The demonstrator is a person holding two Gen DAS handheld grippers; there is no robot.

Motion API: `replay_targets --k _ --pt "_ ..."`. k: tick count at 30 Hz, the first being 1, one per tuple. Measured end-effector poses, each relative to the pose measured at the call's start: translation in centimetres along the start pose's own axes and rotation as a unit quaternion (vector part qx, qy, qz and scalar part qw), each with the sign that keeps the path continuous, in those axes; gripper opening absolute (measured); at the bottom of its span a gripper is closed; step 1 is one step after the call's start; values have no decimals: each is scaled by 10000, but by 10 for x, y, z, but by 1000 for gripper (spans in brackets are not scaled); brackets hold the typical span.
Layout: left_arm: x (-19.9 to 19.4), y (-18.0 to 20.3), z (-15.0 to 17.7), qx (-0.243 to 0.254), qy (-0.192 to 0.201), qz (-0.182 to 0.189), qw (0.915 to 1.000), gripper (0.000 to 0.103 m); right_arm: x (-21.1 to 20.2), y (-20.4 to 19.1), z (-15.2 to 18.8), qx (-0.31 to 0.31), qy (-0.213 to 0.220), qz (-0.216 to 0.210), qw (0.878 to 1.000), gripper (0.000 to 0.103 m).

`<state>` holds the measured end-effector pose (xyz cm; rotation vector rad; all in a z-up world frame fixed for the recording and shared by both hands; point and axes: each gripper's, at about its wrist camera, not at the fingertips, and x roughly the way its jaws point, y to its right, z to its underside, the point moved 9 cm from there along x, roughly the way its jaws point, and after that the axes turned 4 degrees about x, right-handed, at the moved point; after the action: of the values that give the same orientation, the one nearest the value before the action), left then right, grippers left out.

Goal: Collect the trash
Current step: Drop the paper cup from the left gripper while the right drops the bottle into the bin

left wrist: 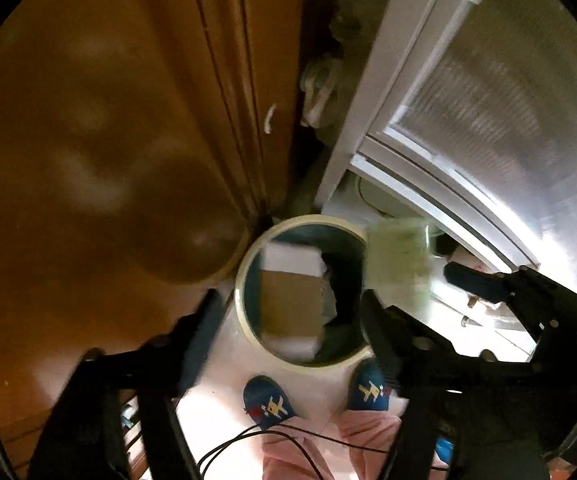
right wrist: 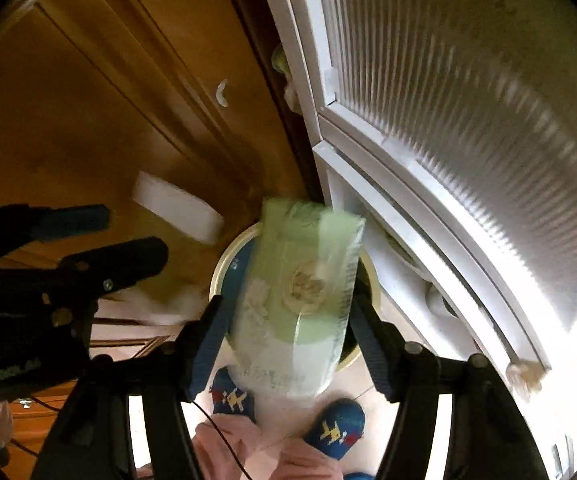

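I look almost straight down at a round bin [left wrist: 241,280] with a cream rim and a teal inside. A white and brown cardboard box [left wrist: 292,304] shows over its mouth, clear of both pads of my left gripper [left wrist: 290,304], which stands open. In the right wrist view the same box [right wrist: 176,208] hangs just beyond the left gripper [right wrist: 128,236]. A blurred green and white plastic packet [right wrist: 300,292] lies between the fingers of my right gripper [right wrist: 288,304], above the bin rim [right wrist: 218,268]. The jaws look open, with a gap at the left pad. The packet [left wrist: 396,264] also shows at the bin's right edge.
A brown wooden cabinet door [left wrist: 108,140] stands close on the left of the bin. A white-framed door with ribbed glass [left wrist: 488,100] is on the right. The person's feet in blue patterned socks [left wrist: 266,400] and pink trousers are just before the bin, with a thin black cable [left wrist: 248,436] across them.
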<state>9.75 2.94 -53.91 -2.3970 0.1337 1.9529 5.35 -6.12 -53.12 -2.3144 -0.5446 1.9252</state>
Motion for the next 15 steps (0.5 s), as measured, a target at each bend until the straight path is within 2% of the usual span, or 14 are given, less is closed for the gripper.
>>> replay_targets --k 2,15 --pt "-1 -3 0 -11 -21 -52 10000 84 0 -5 0 -19 96 -2 10000 74" --pt "-25 -1 2 -38 64 -95 9999 86 -22 -11 -12 111 142 -43 9998 75"
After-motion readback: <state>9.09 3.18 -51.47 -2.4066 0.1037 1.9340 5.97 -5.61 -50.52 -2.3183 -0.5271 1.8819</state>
